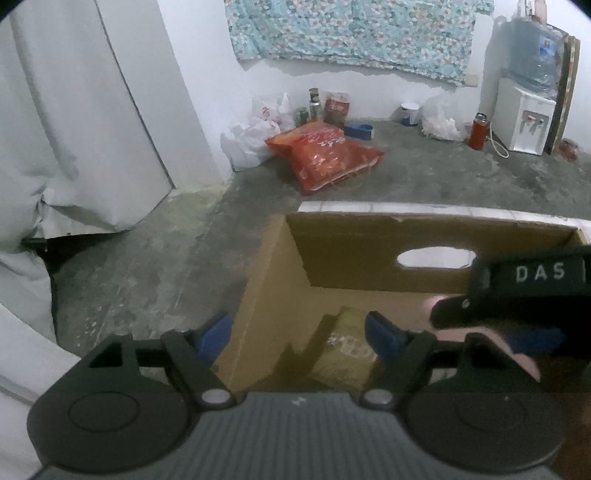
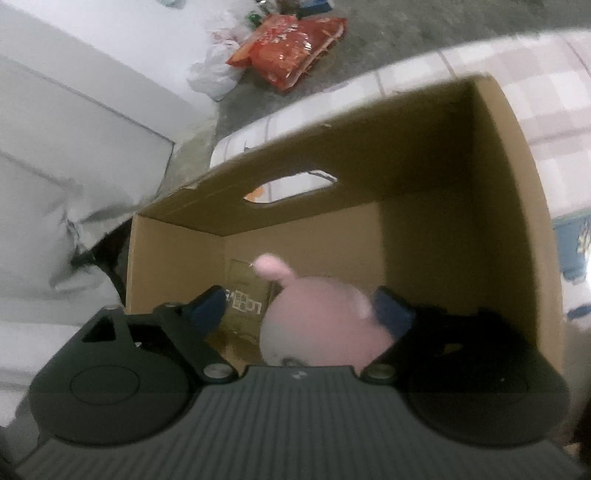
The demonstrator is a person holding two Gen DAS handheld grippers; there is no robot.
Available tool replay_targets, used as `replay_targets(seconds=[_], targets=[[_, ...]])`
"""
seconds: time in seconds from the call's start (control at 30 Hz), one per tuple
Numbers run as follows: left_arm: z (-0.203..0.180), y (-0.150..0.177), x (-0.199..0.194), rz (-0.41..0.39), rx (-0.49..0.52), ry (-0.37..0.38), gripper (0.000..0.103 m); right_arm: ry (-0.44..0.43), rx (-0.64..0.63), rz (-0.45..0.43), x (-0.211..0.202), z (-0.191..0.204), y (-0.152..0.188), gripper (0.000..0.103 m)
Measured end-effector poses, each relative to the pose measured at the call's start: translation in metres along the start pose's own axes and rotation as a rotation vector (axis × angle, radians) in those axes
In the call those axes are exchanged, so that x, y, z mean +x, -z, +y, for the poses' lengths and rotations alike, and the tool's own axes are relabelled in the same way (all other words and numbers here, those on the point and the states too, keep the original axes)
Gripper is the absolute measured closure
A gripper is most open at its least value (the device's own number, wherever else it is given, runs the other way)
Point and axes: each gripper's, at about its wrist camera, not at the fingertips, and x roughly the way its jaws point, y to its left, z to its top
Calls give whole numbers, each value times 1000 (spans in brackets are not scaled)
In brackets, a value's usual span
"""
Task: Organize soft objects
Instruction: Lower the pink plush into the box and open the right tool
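A white wall [image 1: 192, 92] ran across the top of the left wrist view, with a floral cloth [image 1: 351, 33] hung at upper centre. The grey concrete floor [image 1: 424, 177] was stained and patchy. Against the wall sat white plastic bags [image 1: 251, 136], a red bag [image 1: 325, 155] and some cans [image 1: 308, 107]. At upper right stood a water dispenser [image 1: 526, 110] beside a red flask [image 1: 478, 131]. A pale curtain [image 1: 74, 122] filled the left.

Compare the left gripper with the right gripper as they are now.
The left gripper has nothing between its fingers; the right gripper has a pink soft toy between its fingers. The left one sits over the cardboard box's left wall; the right one points deeper inside. Both are spread wide with blue pads.
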Motion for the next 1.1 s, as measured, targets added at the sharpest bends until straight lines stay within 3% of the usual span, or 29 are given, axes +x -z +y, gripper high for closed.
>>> replay_targets(seconds=[0.2, 0.33, 0.6, 0.67, 0.7, 0.77, 1.1], targets=[[19, 3, -21, -4, -31, -22, 22, 18, -70, 39, -3, 5, -5, 7], [44, 9, -40, -22, -89, -30, 22, 50, -247, 89, -4, 20, -2, 5], [83, 27, -64, -40, -198, -22, 22, 264, -621, 191, 18, 50, 33, 1], [88, 32, -67, -43, -214, -15, 22, 340, -696, 205, 29, 52, 43, 3], [90, 35, -68, -46, -222, -9, 22, 367, -725, 205, 32, 51, 46, 12], [94, 39, -70, -52, -239, 0, 22, 429, -766, 184, 38, 48, 50, 15], [102, 50, -66, -46, -286, 32, 22, 318, -592, 86, 39, 57, 26, 15]])
